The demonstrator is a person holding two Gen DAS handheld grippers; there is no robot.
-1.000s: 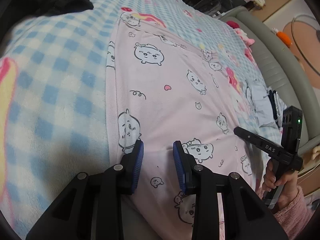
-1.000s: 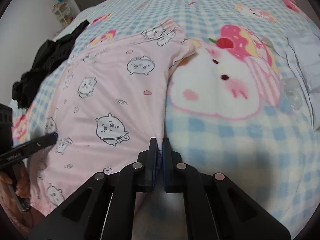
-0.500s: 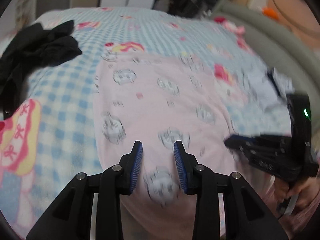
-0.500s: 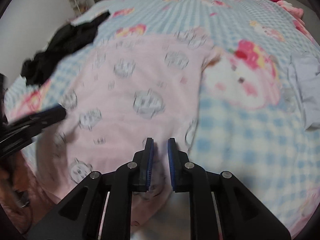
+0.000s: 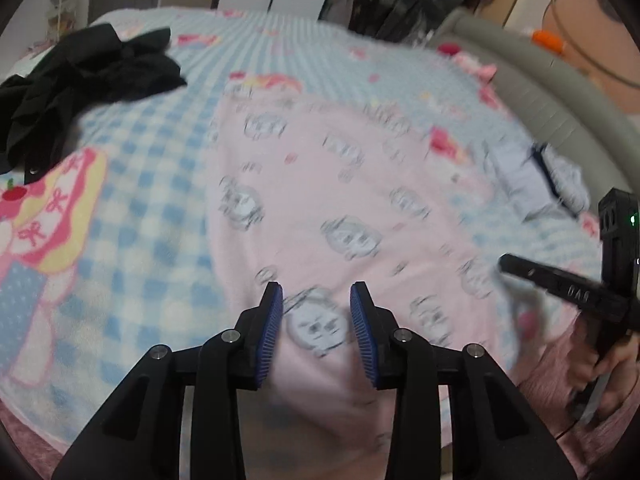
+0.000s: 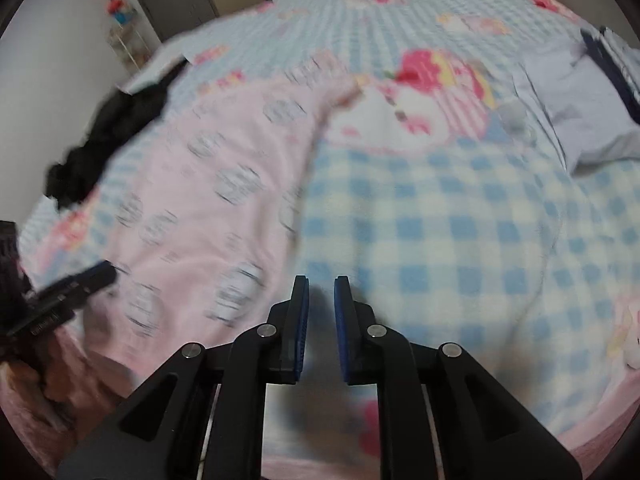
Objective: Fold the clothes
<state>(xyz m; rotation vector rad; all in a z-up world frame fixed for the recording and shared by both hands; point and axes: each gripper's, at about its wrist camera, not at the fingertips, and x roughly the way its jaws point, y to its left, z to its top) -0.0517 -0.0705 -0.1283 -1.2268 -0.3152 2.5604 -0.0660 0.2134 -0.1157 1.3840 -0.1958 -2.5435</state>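
Note:
A pink garment [image 5: 344, 200] printed with cartoon faces lies spread flat on the blue checked blanket [image 5: 152, 240]. My left gripper [image 5: 316, 312] hovers open over the garment's near end, with nothing between its blue pads. In the right wrist view the pink garment [image 6: 212, 200] lies to the left. My right gripper [image 6: 320, 312] is open just past the garment's right edge, above the blanket [image 6: 440, 248], holding nothing. Each gripper shows in the other's view: the right gripper [image 5: 560, 284] in a person's hand, the left gripper [image 6: 68, 292] at the far left. Both views are motion-blurred.
A heap of black clothes [image 5: 92, 76] lies at the far left of the bed, also seen as black clothes [image 6: 112, 132]. A pale lavender folded garment [image 6: 576, 92] rests on the right, near a grey padded bed edge [image 5: 560, 80]. Furniture stands beyond the bed.
My right gripper, shut on the pink garment's edge a second ago, has opened and let it go. Both grippers have drawn back and up from the garment, which now lies flat.

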